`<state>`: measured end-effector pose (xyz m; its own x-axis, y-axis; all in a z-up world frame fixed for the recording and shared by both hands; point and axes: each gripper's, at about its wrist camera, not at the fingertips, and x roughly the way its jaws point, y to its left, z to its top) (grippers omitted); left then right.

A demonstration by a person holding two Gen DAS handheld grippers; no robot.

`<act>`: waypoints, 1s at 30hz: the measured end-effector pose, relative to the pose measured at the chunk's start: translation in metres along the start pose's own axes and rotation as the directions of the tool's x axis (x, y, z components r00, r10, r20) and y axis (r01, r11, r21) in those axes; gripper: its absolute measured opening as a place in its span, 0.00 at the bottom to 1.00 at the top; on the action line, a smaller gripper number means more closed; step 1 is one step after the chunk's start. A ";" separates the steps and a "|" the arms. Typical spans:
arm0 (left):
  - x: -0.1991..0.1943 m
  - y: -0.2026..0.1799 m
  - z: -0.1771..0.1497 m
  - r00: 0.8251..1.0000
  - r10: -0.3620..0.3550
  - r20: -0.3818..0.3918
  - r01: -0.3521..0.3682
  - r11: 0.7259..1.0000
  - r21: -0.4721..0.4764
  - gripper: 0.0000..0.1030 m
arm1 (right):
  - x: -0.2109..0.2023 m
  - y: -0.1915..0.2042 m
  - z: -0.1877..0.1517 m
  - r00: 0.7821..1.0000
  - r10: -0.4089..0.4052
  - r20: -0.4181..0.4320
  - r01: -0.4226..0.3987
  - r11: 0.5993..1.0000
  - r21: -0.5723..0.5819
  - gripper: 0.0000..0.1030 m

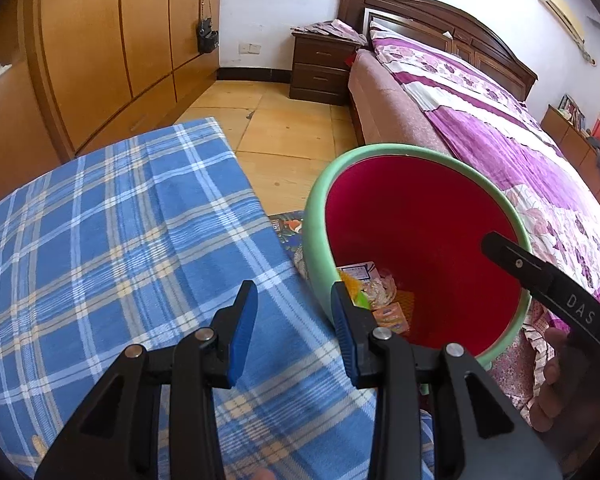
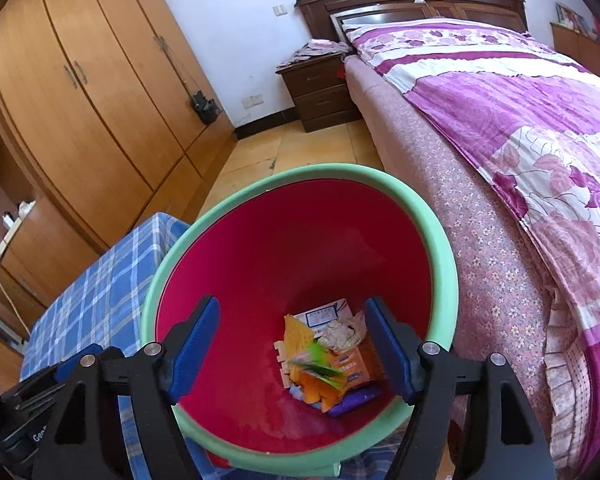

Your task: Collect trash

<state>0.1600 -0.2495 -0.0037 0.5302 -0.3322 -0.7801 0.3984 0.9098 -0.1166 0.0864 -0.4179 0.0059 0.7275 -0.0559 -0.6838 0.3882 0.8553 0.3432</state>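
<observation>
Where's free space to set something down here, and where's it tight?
Free: the blue plaid cloth left of the bin, bare in view; the wood floor between wardrobe and bed. Crowded: the bin bottom, piled with wrappers; both grippers, left and right, open at its rim.

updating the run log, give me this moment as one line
left gripper: open, empty, over plaid cloth | right gripper: open, empty, over bin | wrappers: in bin
</observation>
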 end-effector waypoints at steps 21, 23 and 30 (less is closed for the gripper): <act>-0.096 0.069 -0.030 0.991 0.097 0.089 -0.087 0.990 -0.110 0.37 | -0.080 0.069 -0.035 0.994 0.084 0.072 -0.077 0.993 -0.093 0.74; -0.108 0.076 -0.035 0.988 0.112 0.107 -0.100 0.988 -0.119 0.37 | -0.089 0.078 -0.041 0.992 0.093 0.080 -0.084 0.991 -0.109 0.74; -0.142 0.098 -0.056 0.974 0.162 0.160 -0.138 0.979 -0.152 0.37 | -0.108 0.101 -0.066 0.989 0.118 0.084 -0.105 0.983 -0.148 0.74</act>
<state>0.0814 -0.0990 0.0613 0.7004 -0.2159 -0.6803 0.2029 0.9741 -0.1003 0.0098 -0.2917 0.0724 0.8135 0.0023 -0.5816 0.2221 0.9230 0.3141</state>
